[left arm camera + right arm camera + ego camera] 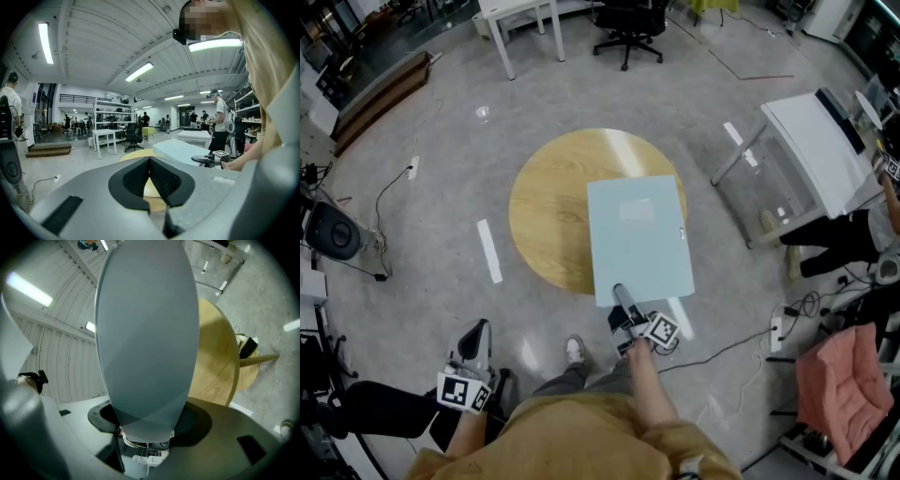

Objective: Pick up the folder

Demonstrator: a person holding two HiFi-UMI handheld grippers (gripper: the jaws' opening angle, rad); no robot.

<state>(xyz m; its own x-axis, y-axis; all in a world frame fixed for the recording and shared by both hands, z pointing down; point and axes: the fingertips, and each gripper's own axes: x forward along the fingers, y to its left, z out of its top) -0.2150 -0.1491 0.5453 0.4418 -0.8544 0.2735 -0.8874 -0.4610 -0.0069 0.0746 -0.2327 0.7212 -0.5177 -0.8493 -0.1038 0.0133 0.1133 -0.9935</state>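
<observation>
A pale blue folder (637, 234) hangs flat above the round wooden table (548, 216), its near edge past the table's rim. My right gripper (619, 292) is shut on the middle of that near edge. In the right gripper view the folder (145, 333) fills the middle and runs out from between the jaws (145, 427), with the table (213, 366) below it at the right. My left gripper (475, 339) is low at the person's left side, away from the table. Its jaws (150, 161) meet at the tips with nothing between them. The folder (183, 150) shows beyond them.
A white desk (816, 141) with a glass side stands at the right, with a seated person (844, 234) beside it. A black office chair (628, 28) and a white table (520, 14) stand at the far side. Cables and a power strip (776, 328) lie on the floor at the right.
</observation>
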